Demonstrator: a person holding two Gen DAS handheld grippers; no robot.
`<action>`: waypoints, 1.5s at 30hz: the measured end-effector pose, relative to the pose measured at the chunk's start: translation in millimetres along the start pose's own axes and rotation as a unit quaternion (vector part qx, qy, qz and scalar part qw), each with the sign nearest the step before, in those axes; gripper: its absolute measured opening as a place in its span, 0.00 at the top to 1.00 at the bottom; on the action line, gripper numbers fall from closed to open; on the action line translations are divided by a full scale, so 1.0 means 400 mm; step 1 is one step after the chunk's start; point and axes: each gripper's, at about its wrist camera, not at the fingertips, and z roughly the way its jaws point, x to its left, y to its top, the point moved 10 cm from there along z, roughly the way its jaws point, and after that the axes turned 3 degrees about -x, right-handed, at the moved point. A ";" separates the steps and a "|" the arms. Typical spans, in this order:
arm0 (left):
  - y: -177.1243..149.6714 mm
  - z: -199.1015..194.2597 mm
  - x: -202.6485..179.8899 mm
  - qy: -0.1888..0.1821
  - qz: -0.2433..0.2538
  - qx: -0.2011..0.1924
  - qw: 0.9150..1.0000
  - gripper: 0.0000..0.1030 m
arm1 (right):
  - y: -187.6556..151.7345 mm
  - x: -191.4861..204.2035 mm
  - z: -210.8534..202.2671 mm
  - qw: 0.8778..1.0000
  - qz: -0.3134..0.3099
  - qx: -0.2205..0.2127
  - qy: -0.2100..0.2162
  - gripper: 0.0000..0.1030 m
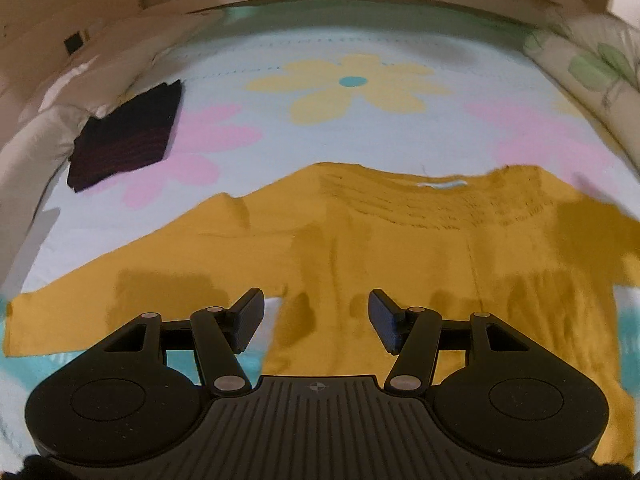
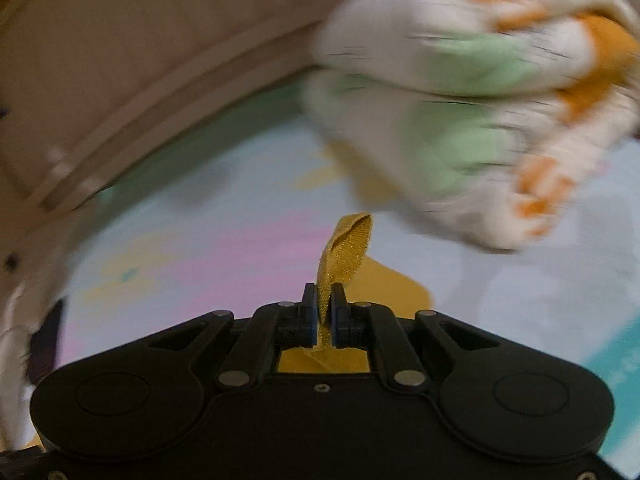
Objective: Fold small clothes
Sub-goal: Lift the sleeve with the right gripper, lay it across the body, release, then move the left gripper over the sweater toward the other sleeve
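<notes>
Left wrist view: the black left gripper [image 1: 316,322] sits at the bottom centre of the frame with its jaws spread and nothing between them, above a mustard-yellow long-sleeved knit top [image 1: 400,248] lying flat across the lower half of the frame. The top's neckline faces the upper part of the frame, and one sleeve runs out to the lower left edge. It rests on a pale blue bed sheet printed with large yellow and pink flowers [image 1: 352,84]. A dark folded garment with faint reddish stripes [image 1: 128,136] lies at the upper left, apart from the top, beside a beige padded surround [image 1: 32,136]. A white pillow with a green floral print [image 1: 588,68] occupies the upper right corner. Right wrist view: the black right gripper [image 2: 324,312], at the bottom centre, has its jaws pressed together, pinching a fold of the mustard-yellow top [image 2: 344,252] that stands up between the pads and rises above them. The flowered sheet [image 2: 240,240] lies blurred behind it. A blurred white, green and orange pillow [image 2: 480,120] fills the upper right.
</notes>
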 end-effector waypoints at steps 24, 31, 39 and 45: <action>0.041 -0.005 0.218 0.023 -0.107 -0.010 0.994 0.45 | -0.522 0.886 0.304 0.963 -0.139 0.148 0.175 0.87; 0.035 0.026 0.226 0.024 -0.113 -0.003 0.993 0.45 | -0.535 0.842 0.319 0.964 -0.134 0.139 0.181 0.78; 0.033 0.085 0.181 -0.018 -0.127 0.007 0.992 0.45 | -0.415 0.630 0.254 0.979 -0.106 0.100 0.140 0.78; 0.053 0.135 0.119 -0.035 -0.126 0.012 0.991 0.45 | -0.342 0.385 0.216 0.992 -0.084 0.076 0.050 0.58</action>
